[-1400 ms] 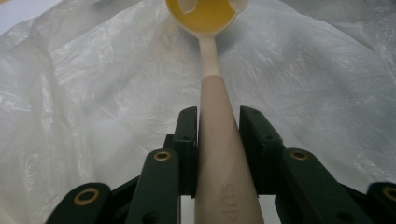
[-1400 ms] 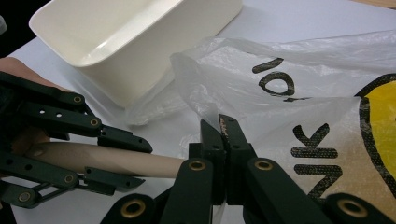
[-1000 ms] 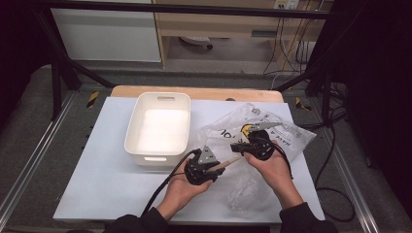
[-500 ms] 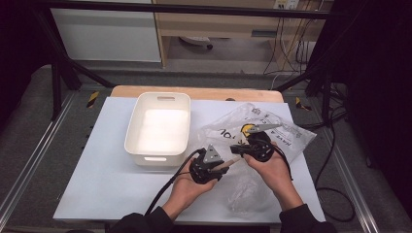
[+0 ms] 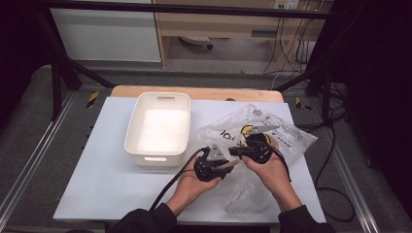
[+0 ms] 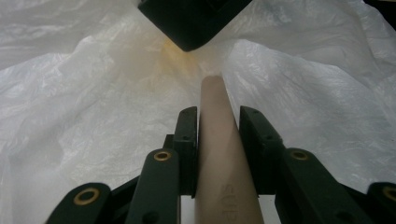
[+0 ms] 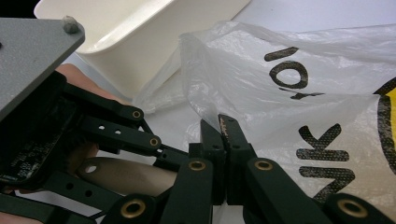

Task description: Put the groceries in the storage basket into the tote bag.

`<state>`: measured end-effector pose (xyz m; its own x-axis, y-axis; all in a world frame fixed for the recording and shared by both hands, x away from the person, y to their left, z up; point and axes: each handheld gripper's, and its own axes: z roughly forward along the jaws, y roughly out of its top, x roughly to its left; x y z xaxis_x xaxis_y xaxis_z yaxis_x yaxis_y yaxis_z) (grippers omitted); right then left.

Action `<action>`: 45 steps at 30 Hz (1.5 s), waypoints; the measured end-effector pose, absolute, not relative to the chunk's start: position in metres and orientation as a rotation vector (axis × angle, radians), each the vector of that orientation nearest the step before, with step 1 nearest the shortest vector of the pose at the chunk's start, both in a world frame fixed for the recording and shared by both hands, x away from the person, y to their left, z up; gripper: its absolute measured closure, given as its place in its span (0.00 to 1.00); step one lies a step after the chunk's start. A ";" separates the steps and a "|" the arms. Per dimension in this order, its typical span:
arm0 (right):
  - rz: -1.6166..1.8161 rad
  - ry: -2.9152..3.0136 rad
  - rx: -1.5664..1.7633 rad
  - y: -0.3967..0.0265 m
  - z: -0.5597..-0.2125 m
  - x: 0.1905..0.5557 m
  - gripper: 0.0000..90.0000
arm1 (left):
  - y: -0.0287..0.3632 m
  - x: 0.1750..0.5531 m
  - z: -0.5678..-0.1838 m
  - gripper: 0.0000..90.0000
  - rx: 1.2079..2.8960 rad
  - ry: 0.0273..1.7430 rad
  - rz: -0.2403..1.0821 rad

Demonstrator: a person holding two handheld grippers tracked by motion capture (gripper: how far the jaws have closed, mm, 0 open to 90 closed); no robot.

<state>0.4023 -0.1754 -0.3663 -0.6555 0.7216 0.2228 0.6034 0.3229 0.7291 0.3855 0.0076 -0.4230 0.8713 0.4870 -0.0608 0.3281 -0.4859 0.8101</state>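
Note:
My left gripper (image 6: pixel 217 116) is shut on a tan rounded handle (image 6: pixel 217 140) that points into the crumpled clear plastic bag (image 6: pixel 93 93). In the high view the left gripper (image 5: pixel 228 165) sits just left of the right gripper (image 5: pixel 238 151), over the bag (image 5: pixel 286 138) with black print. In the right gripper view the right gripper (image 7: pixel 219 123) has its jaws together, pinching the bag's edge (image 7: pixel 289 107). The left gripper (image 7: pixel 116 135) with the handle (image 7: pixel 126 175) lies close at its left.
A white plastic bin (image 5: pixel 133 126) stands on the pale table (image 5: pixel 111 174) left of the bag, and shows close by in the right gripper view (image 7: pixel 140 28). Cables trail from both grippers toward the table's front and right edges.
The left gripper has edged slightly right toward the bag's mouth. The right gripper has kept still.

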 end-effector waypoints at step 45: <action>1.217 2.459 1.222 -0.182 -0.372 0.393 1.00 | 0.003 0.424 -0.432 0.76 2.108 0.591 0.298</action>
<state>0.3925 -0.1817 -0.3720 -0.6609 0.7189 0.2155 0.6072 0.3435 0.7164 0.4245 0.0030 -0.4316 0.8569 0.5153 -0.0093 0.2988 -0.4820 0.8237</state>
